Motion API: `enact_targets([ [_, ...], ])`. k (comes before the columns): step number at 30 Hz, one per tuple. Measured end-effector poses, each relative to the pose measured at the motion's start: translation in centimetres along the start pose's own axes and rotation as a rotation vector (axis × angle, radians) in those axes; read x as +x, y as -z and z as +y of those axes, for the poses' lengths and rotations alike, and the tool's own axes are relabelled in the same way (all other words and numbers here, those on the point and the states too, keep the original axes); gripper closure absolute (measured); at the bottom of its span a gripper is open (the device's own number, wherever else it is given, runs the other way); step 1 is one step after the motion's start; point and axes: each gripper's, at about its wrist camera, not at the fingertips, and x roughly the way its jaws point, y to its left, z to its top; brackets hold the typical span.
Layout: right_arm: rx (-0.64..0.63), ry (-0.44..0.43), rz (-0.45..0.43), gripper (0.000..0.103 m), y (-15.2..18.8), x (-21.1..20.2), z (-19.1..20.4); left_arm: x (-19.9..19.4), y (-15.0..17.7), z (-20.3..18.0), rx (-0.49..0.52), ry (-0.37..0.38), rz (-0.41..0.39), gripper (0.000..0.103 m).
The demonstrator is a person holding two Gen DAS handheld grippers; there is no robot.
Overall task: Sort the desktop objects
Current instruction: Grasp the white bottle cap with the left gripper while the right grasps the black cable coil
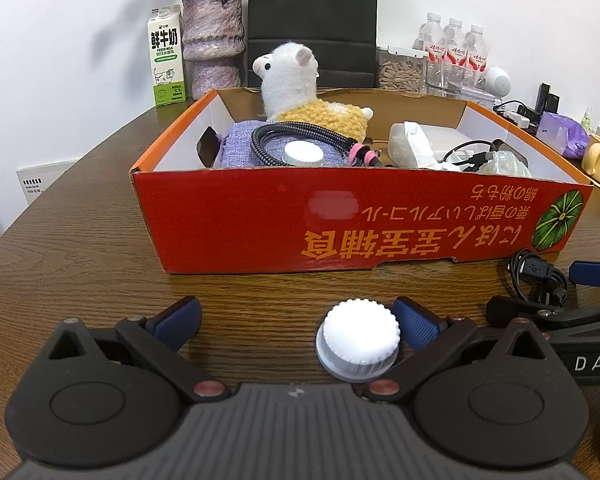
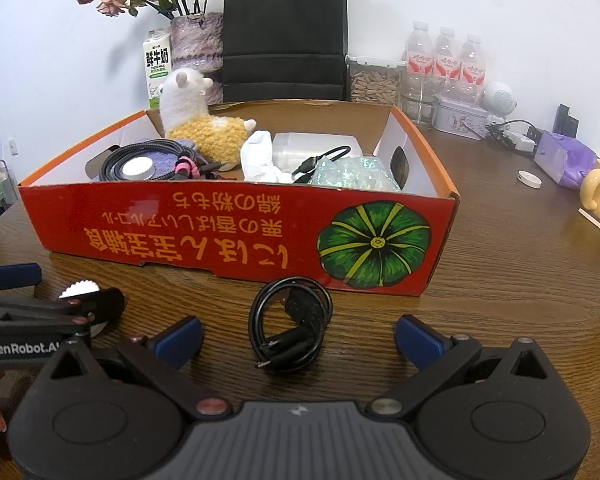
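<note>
Item 1, left: our left gripper is spread wide and holds nothing. The white cap, a ribbed, glossy plastic disc with a flanged base, sits on the table inside the span but off centre, just beside the right-hand blue pad; we cannot tell whether they touch. Being round, it has no long axis, so we judge that a plain squeeze would serve once the cap is centred.

Item 2, centre: red cardboard box, open-topped, matt, printed with a green pumpkin, standing on the table beyond both grippers. Already inside: woolly alpaca toy, braided coiled cable, a second white cap, crumpled tissue, iridescent wrapping.

Item 3, right: our right gripper is equally wide and empty. The black USB cable, a smooth rubbery loop with its plugs lying across it, rests on the table near the box's front wall, between the fingers and slightly ahead. The loop's longer span runs toward the box, so we judge that the pads would close across its narrower width.
</note>
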Motion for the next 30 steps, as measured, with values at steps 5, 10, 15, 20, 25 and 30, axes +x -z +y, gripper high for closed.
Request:
enact_targets([
  [5,-0.001,-0.003,-0.002,0.000,0.0,0.0,0.1,0.0,0.0,0.0,0.002,0.000,0.000,0.000],
  [10,-0.012,-0.013,-0.030,0.026,0.1,-0.5,0.4,-0.6,0.1,-0.2,0.021,0.018,-0.026,0.031],
  [15,-0.018,-0.040,-0.044,0.066,0.2,-1.3,0.7,-1.5,0.3,-0.4,0.031,0.056,-0.035,0.067],
  [20,-0.007,-0.089,-0.043,0.067,0.5,-2.0,0.8,-2.3,0.6,-0.2,0.041,0.089,-0.048,0.067],
  [25,-0.025,-0.103,-0.080,0.067,1.0,-3.2,1.3,-4.0,0.5,0.0,0.056,0.101,-0.102,0.067],
  [30,-0.028,-0.112,-0.158,0.067,0.3,-5.2,1.3,-6.2,-0.7,0.0,0.062,0.123,-0.179,0.067],
])
